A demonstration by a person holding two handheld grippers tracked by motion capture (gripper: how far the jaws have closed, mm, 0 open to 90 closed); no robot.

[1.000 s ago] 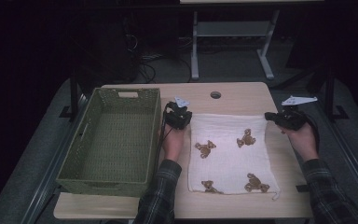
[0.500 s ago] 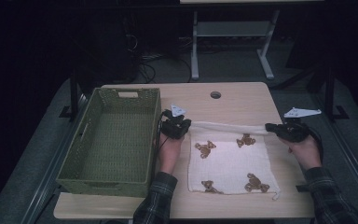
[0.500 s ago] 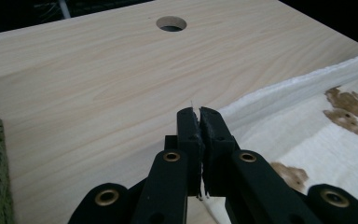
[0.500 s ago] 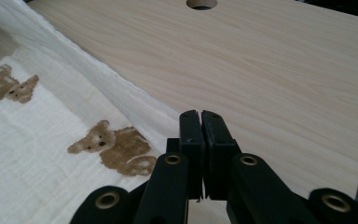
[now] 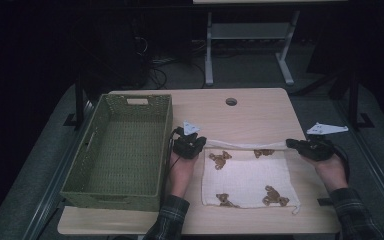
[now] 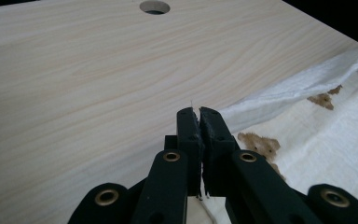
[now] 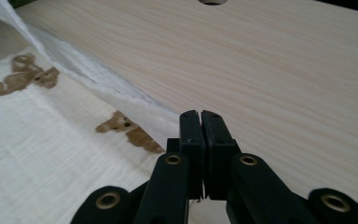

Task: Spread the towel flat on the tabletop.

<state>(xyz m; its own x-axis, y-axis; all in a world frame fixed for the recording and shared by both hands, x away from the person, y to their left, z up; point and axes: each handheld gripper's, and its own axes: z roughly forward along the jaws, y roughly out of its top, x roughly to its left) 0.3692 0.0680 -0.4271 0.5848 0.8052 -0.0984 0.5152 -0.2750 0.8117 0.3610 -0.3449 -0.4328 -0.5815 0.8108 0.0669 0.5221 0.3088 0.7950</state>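
A white cloth printed with brown bears lies flat on the wooden table. Its far edge is lifted and stretched into a taut band between my two grippers. My left gripper is shut on the left far corner, and my right gripper is shut on the right far corner. In the left gripper view the jaws meet with the cloth running off to the right. The right gripper view has the closed jaws with the cloth stretching away up-left.
A green woven basket, with nothing inside, stands along the table's left side, close to my left hand. A round cable hole sits near the table's far edge. Bare wood lies beyond the cloth.
Both grippers have come toward the person with the cloth's far edge, which now hangs over the cloth's far part. The right gripper also shifted outward to the right.
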